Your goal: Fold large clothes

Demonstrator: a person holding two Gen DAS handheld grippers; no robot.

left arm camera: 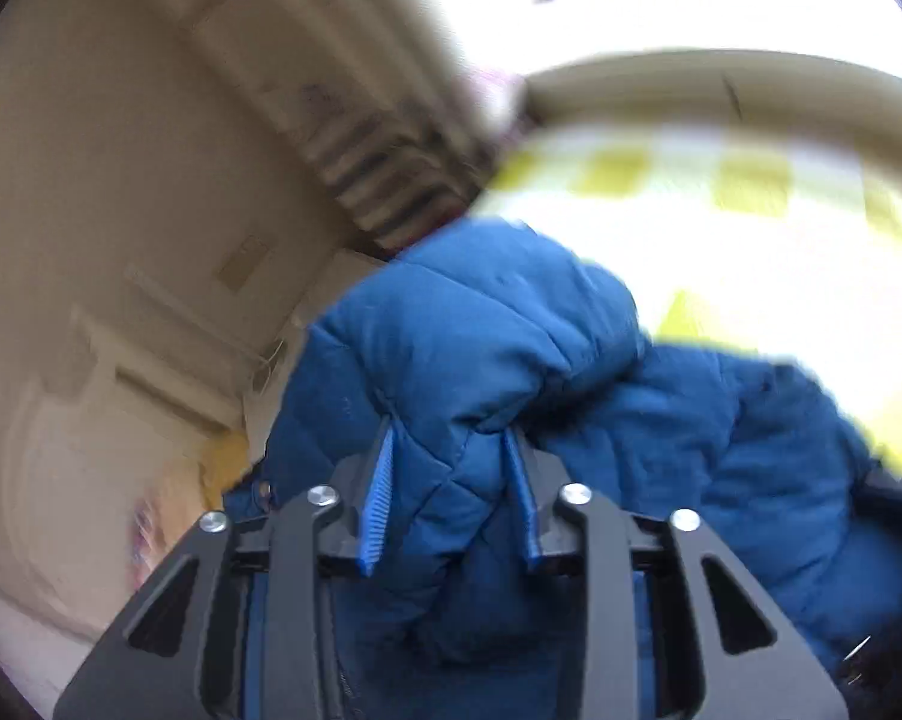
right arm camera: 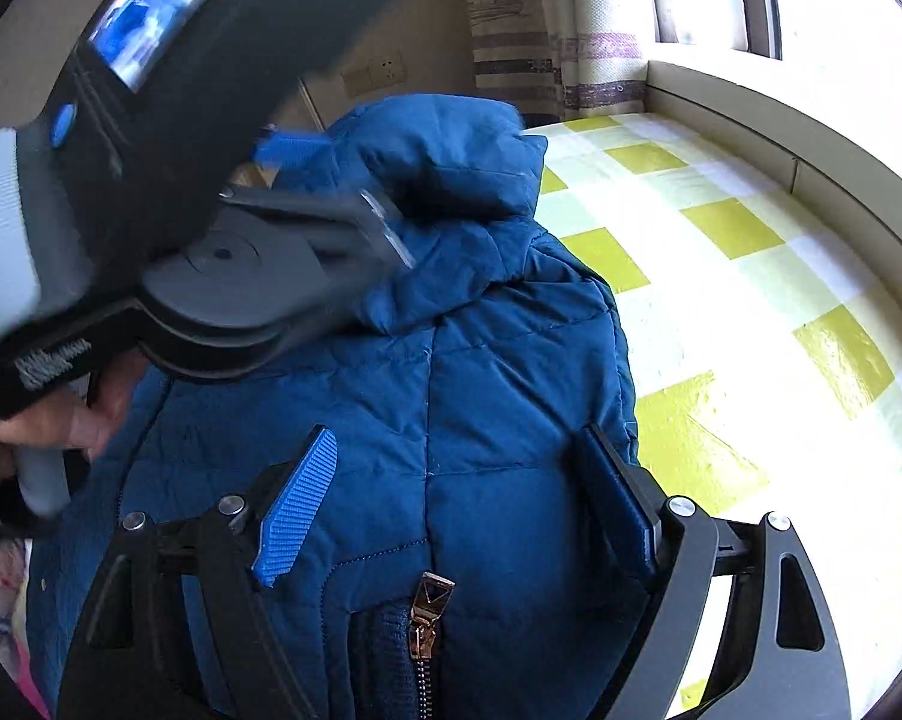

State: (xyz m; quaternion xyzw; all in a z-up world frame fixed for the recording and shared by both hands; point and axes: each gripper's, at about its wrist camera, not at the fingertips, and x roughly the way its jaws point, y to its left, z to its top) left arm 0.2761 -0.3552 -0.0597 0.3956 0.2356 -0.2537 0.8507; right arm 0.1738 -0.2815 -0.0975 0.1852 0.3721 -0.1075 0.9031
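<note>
Left wrist view first: my left tool [left arm camera: 448, 438] is clamped on a thick bunch of the blue quilted puffer jacket [left arm camera: 481, 348], the ribbed blue pads [left arm camera: 376, 498] pressed into the padding on both sides, with the fabric bulging up toward twelve o'clock. This picture is smeared, so beyond the jacket I can only make out pale wall and furniture at nine o'clock and the bed's yellow-and-white checked sheet [left arm camera: 751, 228] at two o'clock.

Moving to the right wrist view, that same left tool [right arm camera: 331, 180] shows at ten o'clock, blurred, with my hand [right arm camera: 49, 420] on its grip at nine o'clock; it seems to have the hood or collar end of the jacket [right arm camera: 481, 372]. My right tool [right arm camera: 451, 462] hangs at six o'clock with its pads standing apart, the jacket body between them but not squeezed. A gold zip pull [right arm camera: 430, 606] sits low at six o'clock. The checked sheet [right arm camera: 751, 276] spreads from one to four o'clock, and a striped curtain [right arm camera: 547, 54] hangs at twelve.

As I judge it, the risks are these: puffy, slick padding could squirm out of the left grip if I pull fast; if the right tool closes on one layer only, the fold would skew; and the zip pull could snag a pad.
</note>
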